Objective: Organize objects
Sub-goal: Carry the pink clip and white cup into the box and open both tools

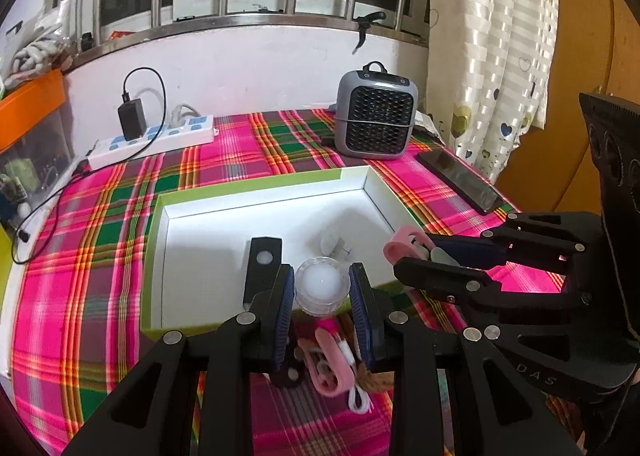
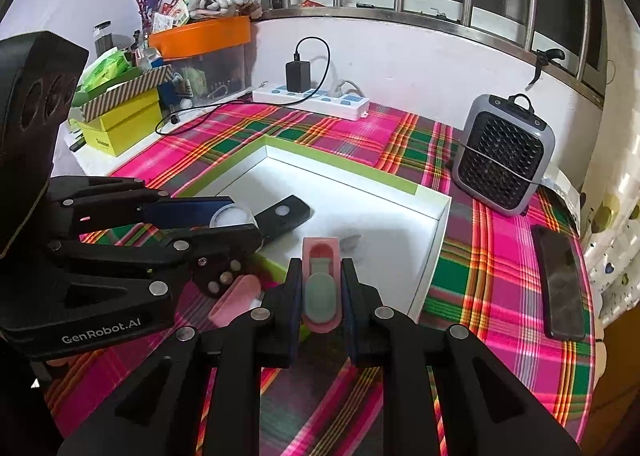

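Observation:
My left gripper is shut on a small clear round jar with a white inside, held over the near edge of a shallow white box with a green rim. My right gripper is shut on a pink clip-like piece with a grey-green pad, also above the box's near edge. In the box lie a black bar with a white button and a small pale item. Each gripper shows in the other's view: the right, the left with the jar.
Pink pieces, a white cable and a rope lie on the plaid cloth in front of the box. A grey heater stands at the back right, with a dark phone nearer. A power strip and stacked boxes line the back.

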`<control>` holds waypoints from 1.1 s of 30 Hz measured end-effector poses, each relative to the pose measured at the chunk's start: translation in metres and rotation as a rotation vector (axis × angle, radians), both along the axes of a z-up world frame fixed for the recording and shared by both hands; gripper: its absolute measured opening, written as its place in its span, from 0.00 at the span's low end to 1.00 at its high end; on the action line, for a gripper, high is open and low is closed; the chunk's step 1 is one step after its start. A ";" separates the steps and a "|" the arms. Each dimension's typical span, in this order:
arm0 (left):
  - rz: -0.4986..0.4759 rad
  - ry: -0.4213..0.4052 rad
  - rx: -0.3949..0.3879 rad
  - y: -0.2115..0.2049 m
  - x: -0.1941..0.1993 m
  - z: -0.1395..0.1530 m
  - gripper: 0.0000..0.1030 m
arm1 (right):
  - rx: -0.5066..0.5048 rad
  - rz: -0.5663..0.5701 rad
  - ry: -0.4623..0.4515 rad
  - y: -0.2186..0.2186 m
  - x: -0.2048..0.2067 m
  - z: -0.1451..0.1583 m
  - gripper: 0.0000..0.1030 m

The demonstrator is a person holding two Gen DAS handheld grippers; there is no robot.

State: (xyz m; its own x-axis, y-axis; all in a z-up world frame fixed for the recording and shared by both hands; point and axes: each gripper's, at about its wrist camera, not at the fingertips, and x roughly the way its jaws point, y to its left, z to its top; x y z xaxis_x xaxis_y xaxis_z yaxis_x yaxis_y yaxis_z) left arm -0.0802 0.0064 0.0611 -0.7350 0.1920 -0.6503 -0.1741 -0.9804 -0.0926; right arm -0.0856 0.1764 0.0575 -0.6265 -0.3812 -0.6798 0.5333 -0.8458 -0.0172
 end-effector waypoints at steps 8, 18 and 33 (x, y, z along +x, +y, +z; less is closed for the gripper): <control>0.002 -0.020 0.008 0.000 -0.029 -0.006 0.25 | 0.011 -0.008 -0.023 0.001 -0.025 -0.006 0.18; 0.007 -0.081 0.039 -0.004 -0.057 -0.031 0.25 | 0.004 0.032 -0.088 -0.001 -0.050 -0.028 0.18; -0.030 -0.095 0.053 -0.001 -0.062 -0.038 0.26 | 0.051 0.049 -0.118 -0.006 -0.058 -0.043 0.18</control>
